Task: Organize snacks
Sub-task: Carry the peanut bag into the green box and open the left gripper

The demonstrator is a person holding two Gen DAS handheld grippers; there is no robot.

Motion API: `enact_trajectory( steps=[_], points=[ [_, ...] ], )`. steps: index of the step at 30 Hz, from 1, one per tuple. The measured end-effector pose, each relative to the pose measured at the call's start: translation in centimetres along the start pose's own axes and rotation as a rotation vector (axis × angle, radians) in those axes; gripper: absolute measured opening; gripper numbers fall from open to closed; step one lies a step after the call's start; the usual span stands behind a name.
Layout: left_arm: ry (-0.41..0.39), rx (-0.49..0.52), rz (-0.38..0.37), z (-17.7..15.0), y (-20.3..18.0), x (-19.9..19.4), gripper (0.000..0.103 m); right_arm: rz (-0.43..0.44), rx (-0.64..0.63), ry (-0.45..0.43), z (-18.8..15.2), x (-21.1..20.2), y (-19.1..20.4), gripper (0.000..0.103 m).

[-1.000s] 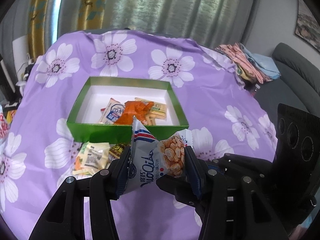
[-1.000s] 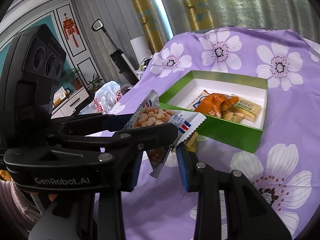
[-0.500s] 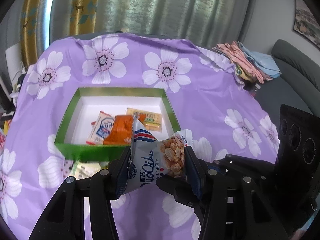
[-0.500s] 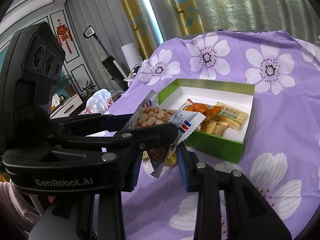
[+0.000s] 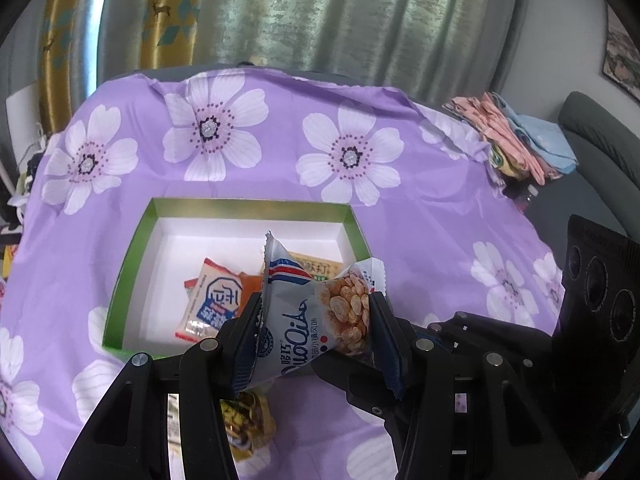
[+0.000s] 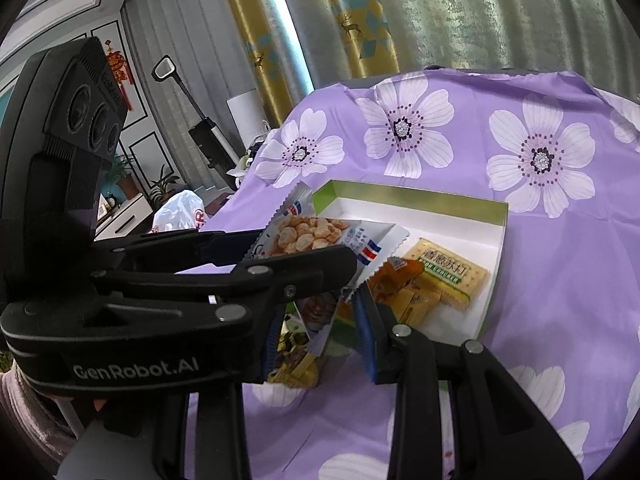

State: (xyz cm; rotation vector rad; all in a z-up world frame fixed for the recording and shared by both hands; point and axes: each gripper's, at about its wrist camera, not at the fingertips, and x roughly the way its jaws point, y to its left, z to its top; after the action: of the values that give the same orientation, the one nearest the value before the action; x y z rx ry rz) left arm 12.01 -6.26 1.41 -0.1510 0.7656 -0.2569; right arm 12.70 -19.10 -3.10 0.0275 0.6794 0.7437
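Left wrist view, left claw [image 5: 316,334] clamped on snack packet [image 5: 312,316], right claw [image 6: 320,320] pinching its other end

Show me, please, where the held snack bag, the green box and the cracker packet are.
snack bag [image 5: 304,316], left wrist view, printed front.
green box [image 6: 408,194], right wrist view, far wall.
cracker packet [image 6: 448,276], right wrist view, label face.

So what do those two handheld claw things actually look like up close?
Both are black plastic. The left gripper has two angular fingers studded with silver screws and lined with blue pads. The right gripper looks the same. In its view the left one's body bears white "GenRobot.AI" lettering and a ribbed block with three round lenses. A fuzzy pinkish sleeve shows beneath.
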Motion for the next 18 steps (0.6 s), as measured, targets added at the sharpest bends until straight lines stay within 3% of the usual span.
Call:
enact_trajectory(
  steps=[16,18],
  points=[
    [0.087,-0.098,-0.028,1.1,3.7,6.7,0.052,-0.067,0.012,0.109,0.8,6.1,-3.2,0.037],
    [0.092,-0.109,-0.035,1.3,3.8,6.9,0.057,-0.073,0.014,0.112,0.9,6.5,-3.4,0.039]
  ],
)
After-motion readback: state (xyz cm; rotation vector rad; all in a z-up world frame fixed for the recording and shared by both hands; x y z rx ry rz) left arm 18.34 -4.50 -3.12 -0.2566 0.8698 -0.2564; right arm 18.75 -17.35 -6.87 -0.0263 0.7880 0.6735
